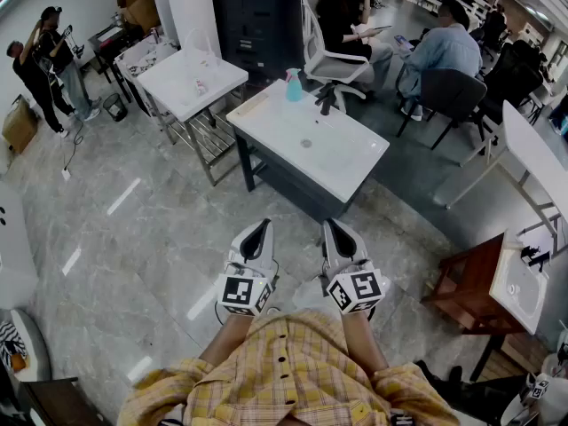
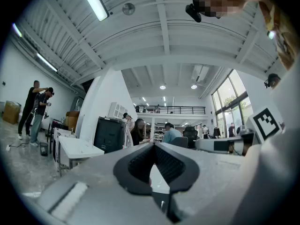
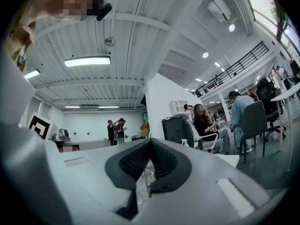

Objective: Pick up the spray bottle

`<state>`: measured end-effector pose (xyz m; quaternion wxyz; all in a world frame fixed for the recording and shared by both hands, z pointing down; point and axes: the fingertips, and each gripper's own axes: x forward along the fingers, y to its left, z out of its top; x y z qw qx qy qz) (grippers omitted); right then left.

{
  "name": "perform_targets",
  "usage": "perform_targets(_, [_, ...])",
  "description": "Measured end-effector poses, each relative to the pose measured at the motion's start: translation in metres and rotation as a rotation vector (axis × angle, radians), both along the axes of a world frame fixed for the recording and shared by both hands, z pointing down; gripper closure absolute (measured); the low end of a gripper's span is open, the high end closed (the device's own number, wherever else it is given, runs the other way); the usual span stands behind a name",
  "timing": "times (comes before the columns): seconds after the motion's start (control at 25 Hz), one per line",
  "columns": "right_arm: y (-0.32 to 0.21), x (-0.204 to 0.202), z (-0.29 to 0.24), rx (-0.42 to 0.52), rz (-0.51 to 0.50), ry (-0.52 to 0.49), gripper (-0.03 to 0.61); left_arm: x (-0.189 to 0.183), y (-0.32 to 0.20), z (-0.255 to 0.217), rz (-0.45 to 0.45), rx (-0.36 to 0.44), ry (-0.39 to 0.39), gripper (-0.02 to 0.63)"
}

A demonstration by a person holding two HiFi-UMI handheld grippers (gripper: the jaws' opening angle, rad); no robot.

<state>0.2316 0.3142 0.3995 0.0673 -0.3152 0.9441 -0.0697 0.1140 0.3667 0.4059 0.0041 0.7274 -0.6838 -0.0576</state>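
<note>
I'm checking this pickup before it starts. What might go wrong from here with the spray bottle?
1. Both the left tool and the right tool are shut; arriving like that would likely knock the spray bottle over.
2. It stands upright near the far edge of the white table, so a nudge could tip it off towards the chair.

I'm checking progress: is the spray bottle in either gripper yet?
No, the spray bottle stands upright on the white table, well ahead of the left gripper and the right gripper.
</note>
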Motion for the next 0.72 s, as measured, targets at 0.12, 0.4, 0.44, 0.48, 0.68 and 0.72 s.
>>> perform_targets(0.12, [0.001,-0.001,0.004,-0.001,0.0,0.005,0.578,0.0,0.0,0.004,0.002,-0.002,0.002,0.615])
perform_targets(0.4, [0.002,-0.008,0.001,0.014,0.001,0.028,0.578,-0.001,0.0,0.002,0.014,0.004,0.001,0.615])
perform_targets(0.44, [0.001,-0.008,-0.001,0.016,0.003,0.022,0.578,-0.001,-0.001,0.001,0.016,0.007,0.0,0.615])
perform_targets(0.48, [0.001,-0.008,-0.002,0.016,0.005,0.016,0.578,-0.001,-0.001,0.0,0.016,0.008,0.0,0.615])
perform_targets(0.68, [0.0,-0.015,0.0,0.017,-0.001,0.014,0.577,-0.009,-0.004,0.005,0.007,0.001,0.005,0.615])
perform_targets(0.72, [-0.001,-0.016,0.001,0.017,-0.003,0.02,0.577,-0.01,-0.005,0.007,0.006,-0.002,0.008,0.615])
